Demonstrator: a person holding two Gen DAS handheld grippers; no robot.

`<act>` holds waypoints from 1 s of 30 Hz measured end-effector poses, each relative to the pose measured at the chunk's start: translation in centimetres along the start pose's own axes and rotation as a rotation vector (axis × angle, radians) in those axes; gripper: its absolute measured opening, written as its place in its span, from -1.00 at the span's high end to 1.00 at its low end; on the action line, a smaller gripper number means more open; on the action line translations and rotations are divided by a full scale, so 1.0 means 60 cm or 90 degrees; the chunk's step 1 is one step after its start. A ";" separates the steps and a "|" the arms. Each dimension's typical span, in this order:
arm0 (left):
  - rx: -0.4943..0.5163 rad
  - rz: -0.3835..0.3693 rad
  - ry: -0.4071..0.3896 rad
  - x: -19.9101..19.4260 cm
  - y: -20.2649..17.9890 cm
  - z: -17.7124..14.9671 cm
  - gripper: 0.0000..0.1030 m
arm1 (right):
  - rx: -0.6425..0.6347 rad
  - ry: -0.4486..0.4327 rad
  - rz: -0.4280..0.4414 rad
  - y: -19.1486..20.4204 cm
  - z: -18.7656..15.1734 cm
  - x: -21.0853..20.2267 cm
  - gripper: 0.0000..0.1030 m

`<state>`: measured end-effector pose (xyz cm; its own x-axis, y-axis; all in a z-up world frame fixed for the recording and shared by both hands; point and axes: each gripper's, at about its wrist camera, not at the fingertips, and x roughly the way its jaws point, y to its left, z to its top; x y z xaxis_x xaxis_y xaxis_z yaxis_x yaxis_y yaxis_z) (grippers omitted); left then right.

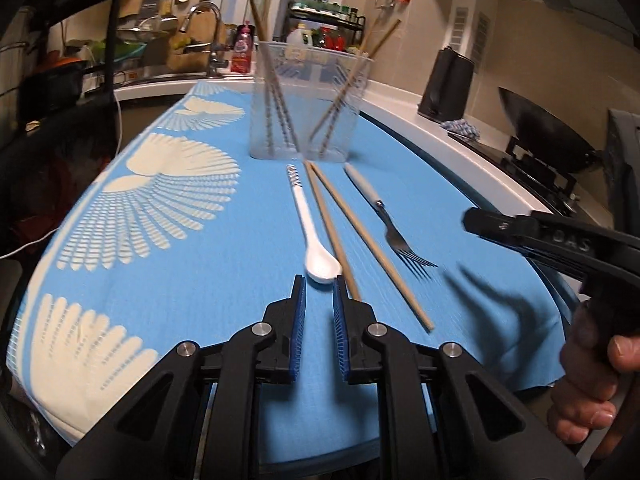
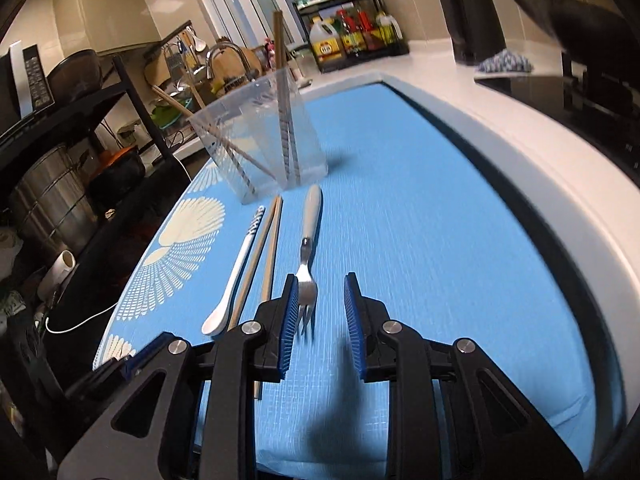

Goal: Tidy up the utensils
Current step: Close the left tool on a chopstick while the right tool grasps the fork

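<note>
Two chopstick pairs [image 1: 280,96] already in clear cup [image 1: 308,104]; white spoon [image 1: 310,236], chopsticks [image 1: 360,236], fork [image 2: 307,272] remain on blue mat [image 1: 224,304]; left gripper [image 1: 319,286] and right gripper [image 2: 321,286] both apart, empty.

Clear plastic cup [image 1: 306,104] upright at far end of my blue mat, four chopsticks leaning inside. Flat in front of it, left to right: white spoon [image 1: 310,232], bowl near; loose chopstick pair [image 1: 352,236]; grey-handled fork [image 1: 390,226], tines near.
</note>
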<state>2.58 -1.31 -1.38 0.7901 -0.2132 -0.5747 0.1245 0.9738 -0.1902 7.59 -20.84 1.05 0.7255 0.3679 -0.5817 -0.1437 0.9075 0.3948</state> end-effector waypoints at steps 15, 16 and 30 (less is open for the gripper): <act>0.022 -0.018 0.030 0.034 -0.037 -0.018 0.72 | -0.133 0.031 -0.003 0.048 -0.009 0.034 0.43; 0.019 -0.020 0.036 0.038 -0.036 -0.020 0.72 | -0.146 0.033 -0.006 0.050 -0.009 0.036 0.43; 0.010 0.009 0.031 0.024 -0.009 -0.026 0.89 | -0.276 0.058 -0.016 0.071 -0.031 0.064 0.54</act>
<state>2.70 -2.28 -3.36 0.7622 -0.2030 -0.6147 0.1236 0.9777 -0.1697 8.52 -15.15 -0.84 0.6727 0.3432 -0.6555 -0.4097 0.9105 0.0562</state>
